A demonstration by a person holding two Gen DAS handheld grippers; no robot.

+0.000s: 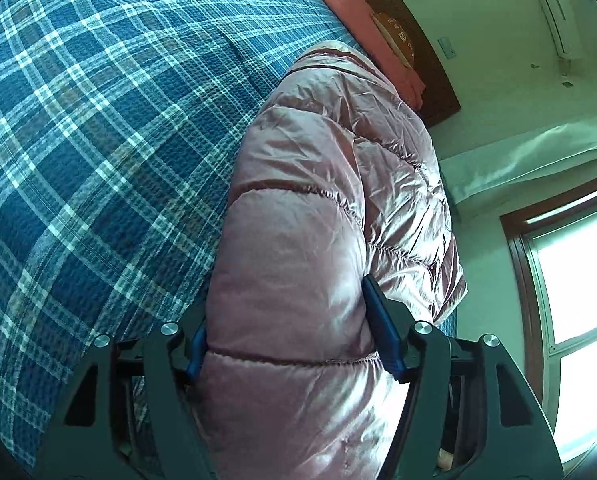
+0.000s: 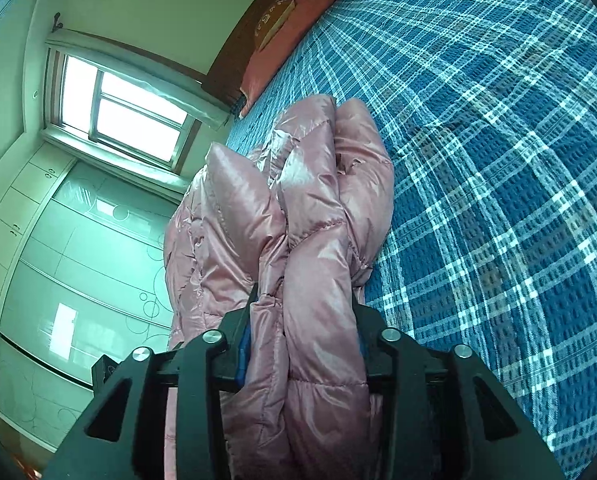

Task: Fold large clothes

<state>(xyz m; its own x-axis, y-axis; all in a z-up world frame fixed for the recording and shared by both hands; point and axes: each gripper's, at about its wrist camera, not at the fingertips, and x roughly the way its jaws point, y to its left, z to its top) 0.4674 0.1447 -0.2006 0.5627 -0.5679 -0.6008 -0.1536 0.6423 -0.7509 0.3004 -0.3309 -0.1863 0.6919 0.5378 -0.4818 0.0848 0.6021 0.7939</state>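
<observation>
Both hand-held grippers, left [image 1: 294,344] & right [image 2: 302,344], grasp pink puffer jacket [image 1: 318,200] on plaid bedspread [image 1: 98,120].

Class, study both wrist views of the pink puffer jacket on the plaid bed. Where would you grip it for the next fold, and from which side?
Probably the padded rolled edge of the pink puffer jacket, approached from the bed's open side, fingers straddling one quilted panel just past a stitched seam. The bulk is thick and slippery, and the left gripper and right gripper already straddle such folds.

The puffer jacket [image 1: 298,240] hides the left tool's [image 1: 294,340] left pad.
</observation>
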